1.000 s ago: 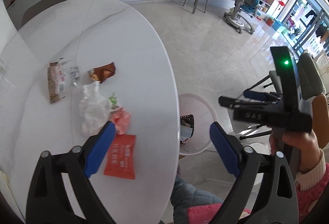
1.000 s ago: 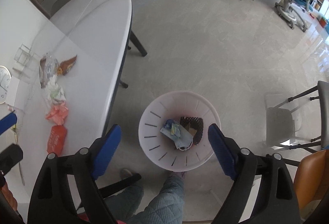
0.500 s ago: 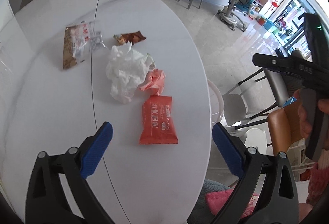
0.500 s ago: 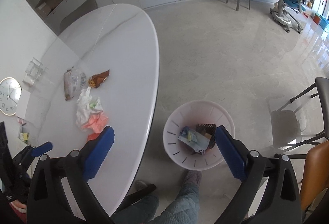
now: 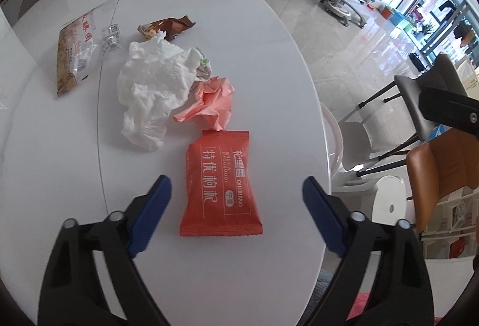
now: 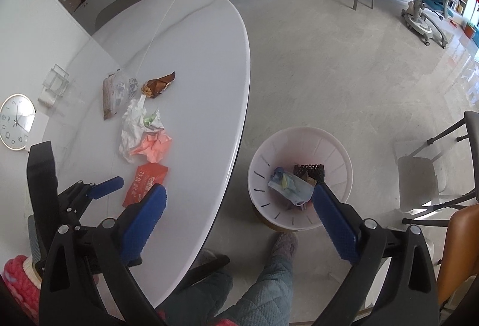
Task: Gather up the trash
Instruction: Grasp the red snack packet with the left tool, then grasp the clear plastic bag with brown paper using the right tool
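Observation:
My left gripper (image 5: 236,191) is open and empty, just above a red snack packet (image 5: 220,185) that lies flat on the white oval table (image 5: 269,56); the packet sits between the jaws. Beyond it lie a crumpled pink paper (image 5: 214,101), a white tissue wad (image 5: 152,86), a brown wrapper (image 5: 167,27) and a clear printed bag (image 5: 76,50). My right gripper (image 6: 239,203) is open and empty, held over the floor beside the table. A white trash bin (image 6: 302,176) with some trash inside stands on the floor under it. The red packet (image 6: 145,182) shows there too.
A round clock (image 6: 16,121) and a clear glass holder (image 6: 55,80) are at the table's left side. Grey and orange chairs (image 5: 443,164) stand to the right of the table. The person's legs and foot (image 6: 281,245) are by the bin.
My left gripper has swung from the table edge over the table and come down close to the red packet. My right gripper has drifted back, so the bin now appears further right.

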Demonstrator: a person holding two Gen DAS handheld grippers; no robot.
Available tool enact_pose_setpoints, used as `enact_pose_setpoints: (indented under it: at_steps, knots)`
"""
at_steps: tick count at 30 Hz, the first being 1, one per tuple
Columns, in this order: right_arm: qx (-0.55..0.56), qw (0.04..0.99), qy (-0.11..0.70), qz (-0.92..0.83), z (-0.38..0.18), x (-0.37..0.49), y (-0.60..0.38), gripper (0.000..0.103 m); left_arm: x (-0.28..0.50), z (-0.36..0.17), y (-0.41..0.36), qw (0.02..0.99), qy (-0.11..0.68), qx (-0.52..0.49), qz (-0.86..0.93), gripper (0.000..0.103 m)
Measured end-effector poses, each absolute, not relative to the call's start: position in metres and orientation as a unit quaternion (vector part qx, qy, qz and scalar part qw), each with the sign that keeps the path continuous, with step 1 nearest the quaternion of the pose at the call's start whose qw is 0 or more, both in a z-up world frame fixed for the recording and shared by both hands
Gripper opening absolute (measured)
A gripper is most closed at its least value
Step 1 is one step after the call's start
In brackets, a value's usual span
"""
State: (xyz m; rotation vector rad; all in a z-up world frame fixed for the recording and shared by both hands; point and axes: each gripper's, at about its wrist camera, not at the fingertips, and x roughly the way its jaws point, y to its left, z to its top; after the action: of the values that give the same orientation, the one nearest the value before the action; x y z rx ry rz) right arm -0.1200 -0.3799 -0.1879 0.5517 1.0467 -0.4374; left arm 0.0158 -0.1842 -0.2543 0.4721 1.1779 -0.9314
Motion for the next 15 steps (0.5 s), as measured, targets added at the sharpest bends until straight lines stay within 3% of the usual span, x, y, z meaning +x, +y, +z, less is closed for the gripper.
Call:
enact_pose_setpoints:
  at_steps: [3,5,15]
  knots:
    - [0.255,0.809,0.490,-0.201,-0.188,-0.118,-0.381,0.098,0.016,-0.259,-0.185,0.708,0.539,0.209,-0.406,0.065]
    - [0.252,0.809,0.493,-0.197,-0.188,-0.115,-0.382,0.098,0.014,-0.262,-0.186,0.711,0.540,0.214,-0.397,0.049]
    - [0.230,0.818,0.500,-0.169,-0.186,-0.095,-0.373,0.098,0.008,-0.249,-0.173,0.713,0.532,0.200,-0.411,0.042]
